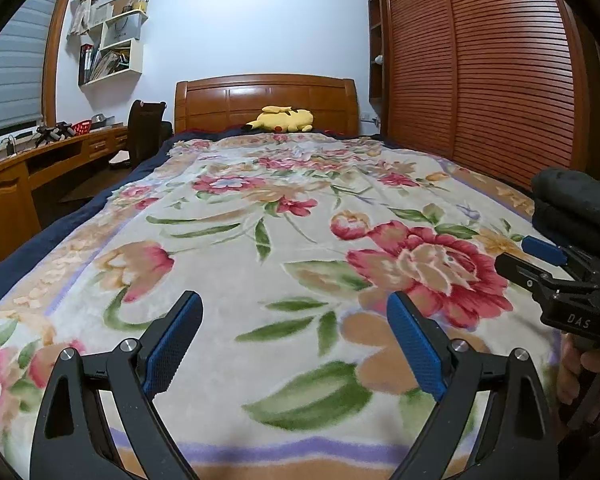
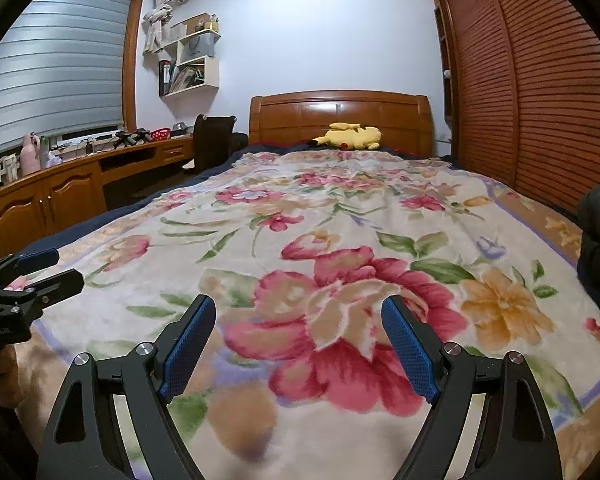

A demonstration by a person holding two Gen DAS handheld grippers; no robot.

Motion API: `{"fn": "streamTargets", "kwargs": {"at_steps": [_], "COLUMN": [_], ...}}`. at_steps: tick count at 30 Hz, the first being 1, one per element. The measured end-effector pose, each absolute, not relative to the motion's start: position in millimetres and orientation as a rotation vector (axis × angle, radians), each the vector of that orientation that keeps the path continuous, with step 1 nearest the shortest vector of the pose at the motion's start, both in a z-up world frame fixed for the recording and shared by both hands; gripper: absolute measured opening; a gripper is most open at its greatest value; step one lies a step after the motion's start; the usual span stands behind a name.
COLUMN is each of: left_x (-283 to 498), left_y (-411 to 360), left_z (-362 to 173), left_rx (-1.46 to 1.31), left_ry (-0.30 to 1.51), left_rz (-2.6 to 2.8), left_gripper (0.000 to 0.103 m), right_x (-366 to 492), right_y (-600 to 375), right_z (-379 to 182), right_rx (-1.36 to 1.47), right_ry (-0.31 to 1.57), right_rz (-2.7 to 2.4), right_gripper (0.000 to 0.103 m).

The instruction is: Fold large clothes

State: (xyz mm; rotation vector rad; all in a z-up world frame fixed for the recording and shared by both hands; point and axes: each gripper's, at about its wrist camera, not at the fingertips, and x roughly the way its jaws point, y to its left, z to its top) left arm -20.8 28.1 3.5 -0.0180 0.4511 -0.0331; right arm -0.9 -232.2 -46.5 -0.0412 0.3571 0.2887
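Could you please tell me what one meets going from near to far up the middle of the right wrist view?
Right tongs, open → floral blanket → yellow plush toy → wooden headboard → pale wall.

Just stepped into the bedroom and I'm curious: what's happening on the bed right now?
A person holds a hand-held gripper in each hand over the near end of a floral blanket spread flat on the bed. The left hand-held gripper and the right hand-held gripper are both open, with nothing between the jaws. A dark folded garment lies at the right edge. No folding has started.
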Motion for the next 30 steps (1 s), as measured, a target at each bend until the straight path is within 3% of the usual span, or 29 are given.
{"fn": "streamTargets", "kwargs": {"at_steps": [30], "left_x": [-22.8], "left_y": [34.5], "left_z": [0.5], "left_rx": [-0.024], "left_ry": [0.449], "left_rz": [-0.014], "left_gripper": [0.094], "right_x": [2.7], "right_y": [-228.8], "right_z": [-50.5], "right_rx": [-0.032], "right_ry": [0.34], "right_rz": [0.28], "right_gripper": [0.086]}}
